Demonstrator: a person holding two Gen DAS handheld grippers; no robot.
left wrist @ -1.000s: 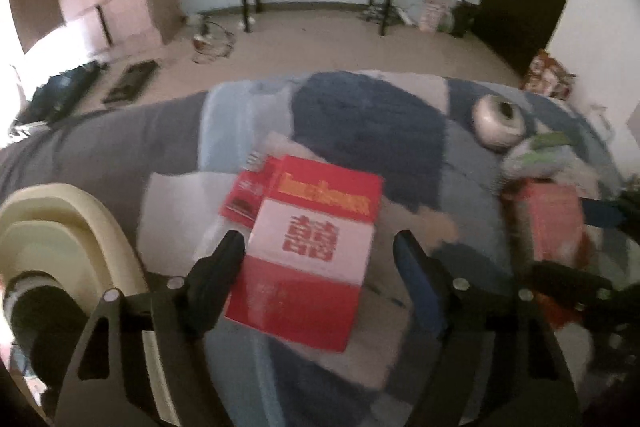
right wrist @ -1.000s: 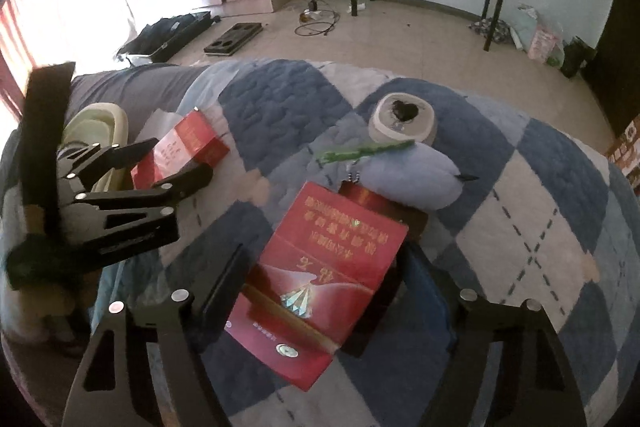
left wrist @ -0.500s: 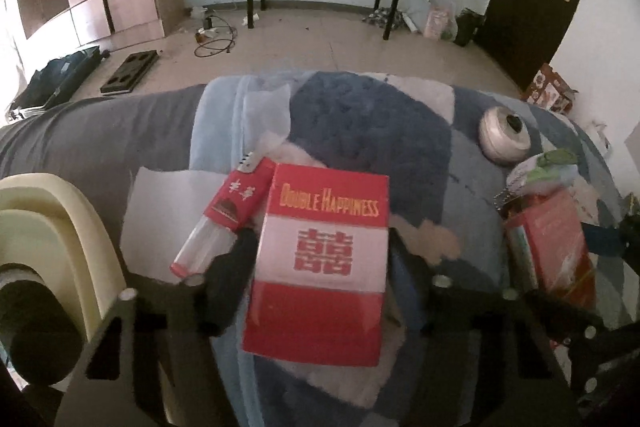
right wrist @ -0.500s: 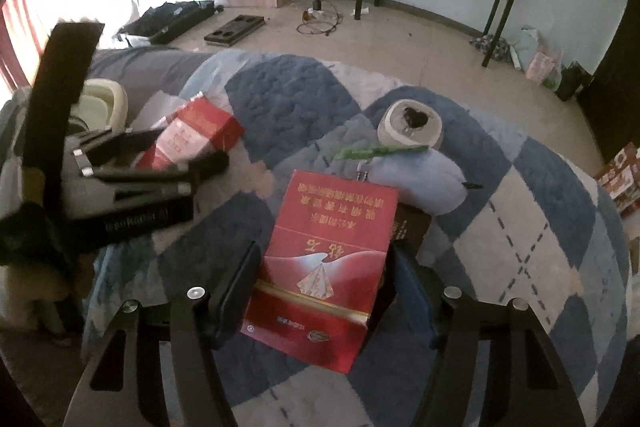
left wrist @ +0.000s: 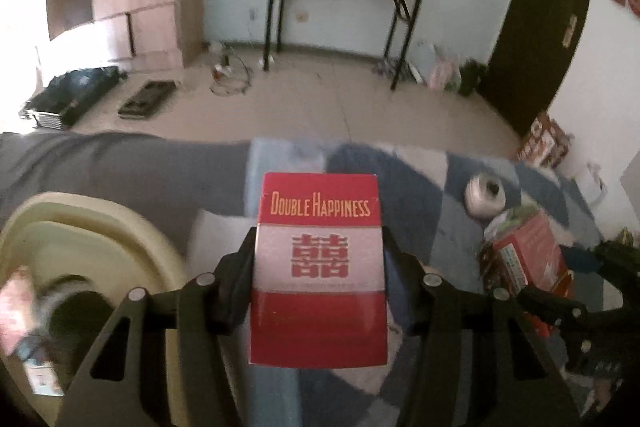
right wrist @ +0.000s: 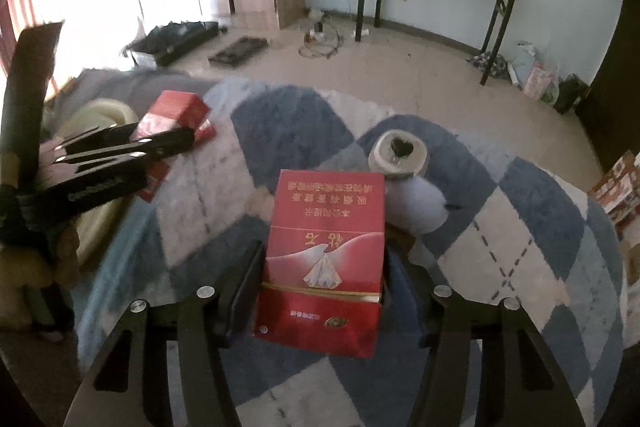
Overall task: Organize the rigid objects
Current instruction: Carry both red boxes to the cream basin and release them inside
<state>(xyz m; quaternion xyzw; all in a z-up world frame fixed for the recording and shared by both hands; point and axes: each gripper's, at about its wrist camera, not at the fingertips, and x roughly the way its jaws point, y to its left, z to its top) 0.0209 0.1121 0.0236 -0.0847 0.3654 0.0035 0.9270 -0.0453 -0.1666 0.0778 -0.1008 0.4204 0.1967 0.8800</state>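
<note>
Left claw (left wrist: 318, 267), jaws closing, grips the Double Happiness carton (left wrist: 319, 269) beside the cream basin (left wrist: 100, 227); right claw (right wrist: 322, 283), jaws closing, grips a red diamond-print carton (right wrist: 324, 263) above the checkered bed quilt (right wrist: 520, 227).

I read "DOUBLE HAPPINESS" in yellow on my red and white box (left wrist: 319, 267); the other box's (right wrist: 324, 259) print is upside down, unreadable.

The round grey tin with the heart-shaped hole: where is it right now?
In the right wrist view, the round grey tin rests on the blue-and-white checked quilt, just beyond the top right corner of the red carton, beside a pale blue pouch.
</note>
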